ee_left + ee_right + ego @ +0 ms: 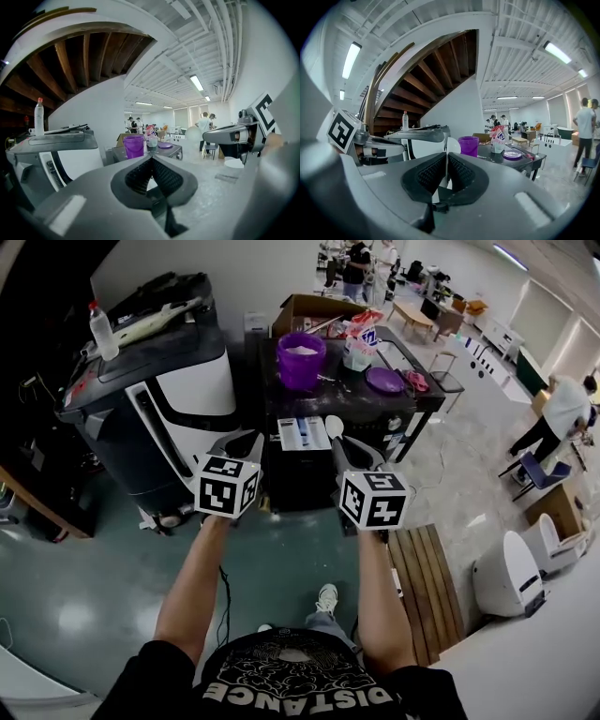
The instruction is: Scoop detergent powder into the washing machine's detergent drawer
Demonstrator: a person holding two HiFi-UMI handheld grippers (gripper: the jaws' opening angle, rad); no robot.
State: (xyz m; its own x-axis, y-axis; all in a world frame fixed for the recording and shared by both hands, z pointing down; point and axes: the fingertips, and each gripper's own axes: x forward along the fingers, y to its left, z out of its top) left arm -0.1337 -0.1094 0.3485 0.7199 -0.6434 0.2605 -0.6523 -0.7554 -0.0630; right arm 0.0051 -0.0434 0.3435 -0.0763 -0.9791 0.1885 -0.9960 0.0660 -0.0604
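The detergent powder (302, 350) lies white in a purple bucket (300, 369) that stands on a black surface (375, 401) ahead of the person. Just below the bucket, in the front of the dark unit, the detergent drawer (302, 432) stands pulled open, showing white and blue compartments. A white scoop (334, 426) is just right of the drawer, its bowl upward; the right gripper (345, 448) has its fingers clamped on the thin handle, which in the right gripper view runs up between the ribbed pads to the round bowl (453, 146). The left gripper (246, 442) is held level with it, left of the drawer, its fingers closed together at the tips with nothing between them. Further back on the surface lie a purple lid (384, 380) and a printed bag (361, 337). To the left stands a black and white appliance (187, 395) with a clear bottle (103, 331) on top
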